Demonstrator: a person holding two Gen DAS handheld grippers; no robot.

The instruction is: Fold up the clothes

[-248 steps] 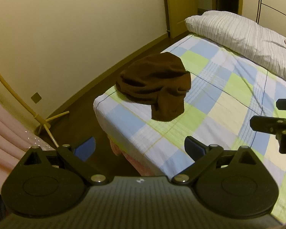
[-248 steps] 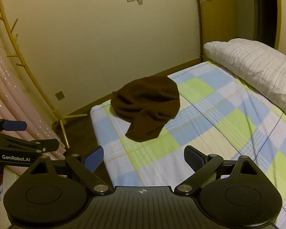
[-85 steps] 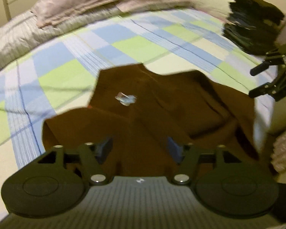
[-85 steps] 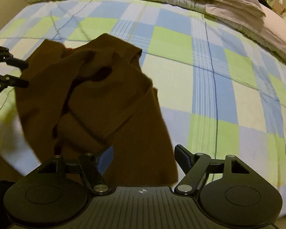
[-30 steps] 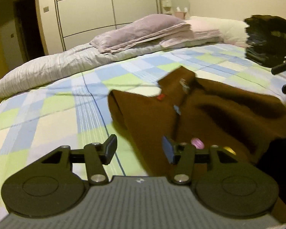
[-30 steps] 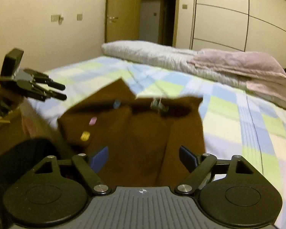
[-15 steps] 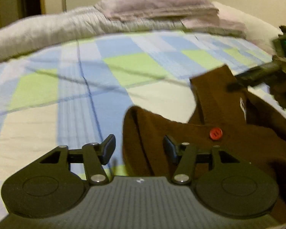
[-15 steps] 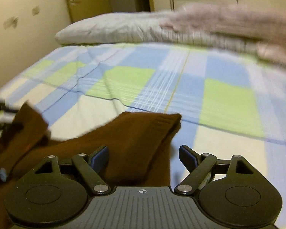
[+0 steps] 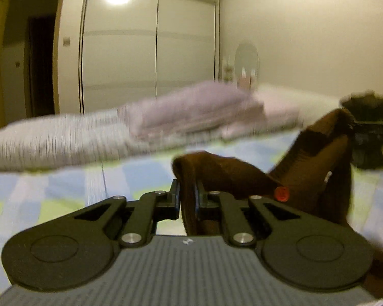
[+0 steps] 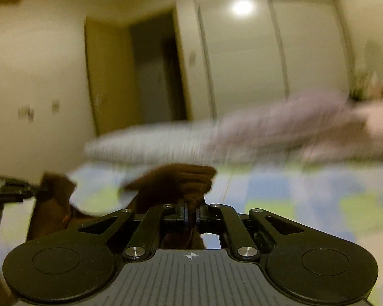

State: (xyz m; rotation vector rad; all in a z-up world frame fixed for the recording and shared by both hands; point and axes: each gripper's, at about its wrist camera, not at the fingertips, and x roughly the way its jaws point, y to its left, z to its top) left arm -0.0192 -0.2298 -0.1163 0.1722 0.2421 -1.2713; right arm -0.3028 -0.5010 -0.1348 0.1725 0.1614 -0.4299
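While both views smear with motion blur, I can read my left tool (image 9: 187, 197) well enough: its jaws have just been closing, and they now stand nearly together, clamped on a thick edge of the brown garment (image 9: 232, 176). The fabric bulges up and over the fingertips, then runs off to the right, where a red button (image 9: 281, 193) shows on it. At the far right of that same view, the cloth rises to a peak at the black tip of my right tool (image 9: 362, 123), which grips it there.

In the right wrist view, my right tool (image 10: 190, 215) has also just been closing; its jaws sit pressed together with a narrow fold of the brown garment (image 10: 181, 181) pinched between the pads. A ribbed bunch of the knit stands just above the fingertips. At the left edge of this view, my left tool (image 10: 37, 191) holds another corner of the same cloth, and the fabric sags between the two grips.

The garment hangs lifted over the checked bedsheet (image 9: 71, 186), blue, green and white. Beyond it lie a striped pillow (image 9: 51, 142) and a pile of folded lilac bedding (image 9: 191, 112), and white wardrobe doors (image 9: 145, 51) stand behind the bed.
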